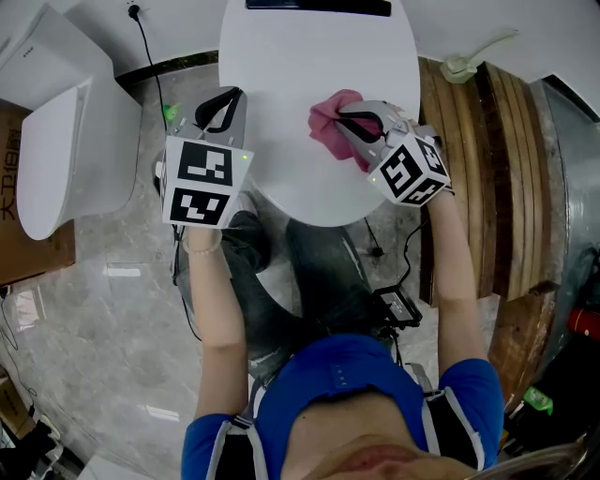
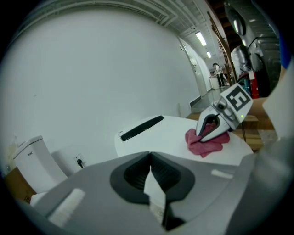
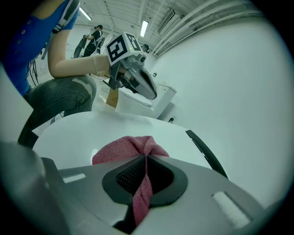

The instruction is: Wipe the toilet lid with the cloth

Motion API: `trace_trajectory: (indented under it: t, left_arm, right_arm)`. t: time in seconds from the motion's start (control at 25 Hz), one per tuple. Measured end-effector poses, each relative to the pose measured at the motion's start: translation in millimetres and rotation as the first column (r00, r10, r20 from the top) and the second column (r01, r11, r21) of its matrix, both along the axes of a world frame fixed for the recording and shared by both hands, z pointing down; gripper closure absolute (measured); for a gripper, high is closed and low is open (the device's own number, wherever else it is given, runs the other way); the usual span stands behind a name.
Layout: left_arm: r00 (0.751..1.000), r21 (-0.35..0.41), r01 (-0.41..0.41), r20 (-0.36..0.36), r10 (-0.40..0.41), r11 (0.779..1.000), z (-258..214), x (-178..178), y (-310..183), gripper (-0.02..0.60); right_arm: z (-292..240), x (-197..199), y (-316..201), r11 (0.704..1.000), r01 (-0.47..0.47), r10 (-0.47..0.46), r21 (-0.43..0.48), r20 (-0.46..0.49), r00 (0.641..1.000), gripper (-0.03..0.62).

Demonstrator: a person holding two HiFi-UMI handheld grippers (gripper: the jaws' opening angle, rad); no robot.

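A white toilet lid (image 1: pixel 281 103) fills the upper middle of the head view. A pink cloth (image 1: pixel 330 127) lies bunched on its right part, and my right gripper (image 1: pixel 349 116) is shut on it, pressing it to the lid. In the right gripper view the pink cloth (image 3: pixel 126 149) spreads ahead of the jaws, with a strip pinched between them. My left gripper (image 1: pixel 225 97) is shut with nothing in it, over the lid's left edge. The left gripper view looks across the toilet lid (image 2: pixel 161 133) to the pink cloth (image 2: pixel 204 142) and my right gripper (image 2: pixel 200 133).
A black bar (image 1: pixel 317 7) runs along the lid's far end. A second white toilet (image 1: pixel 61 122) stands at the left beside a cardboard box (image 1: pixel 14 187). Wooden slats (image 1: pixel 487 178) lie to the right. Cables cross the marble floor (image 1: pixel 103 309).
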State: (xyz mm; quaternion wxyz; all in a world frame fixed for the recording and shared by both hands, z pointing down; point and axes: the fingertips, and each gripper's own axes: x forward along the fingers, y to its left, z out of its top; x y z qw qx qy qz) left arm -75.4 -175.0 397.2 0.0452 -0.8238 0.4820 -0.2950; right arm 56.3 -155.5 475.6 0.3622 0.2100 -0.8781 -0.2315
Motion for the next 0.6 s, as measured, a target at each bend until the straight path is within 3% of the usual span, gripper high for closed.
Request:
trace_trajectory:
  t: [0.6]
  left_arm:
    - [1.0,0.001,-0.005,0.002,0.005,1.0,1.0,5.2,-0.4,0.578]
  right_arm:
    - [0.5,30.3,1.1,0.998,-0.059,0.059,0.014,0.03,0.998,0.584]
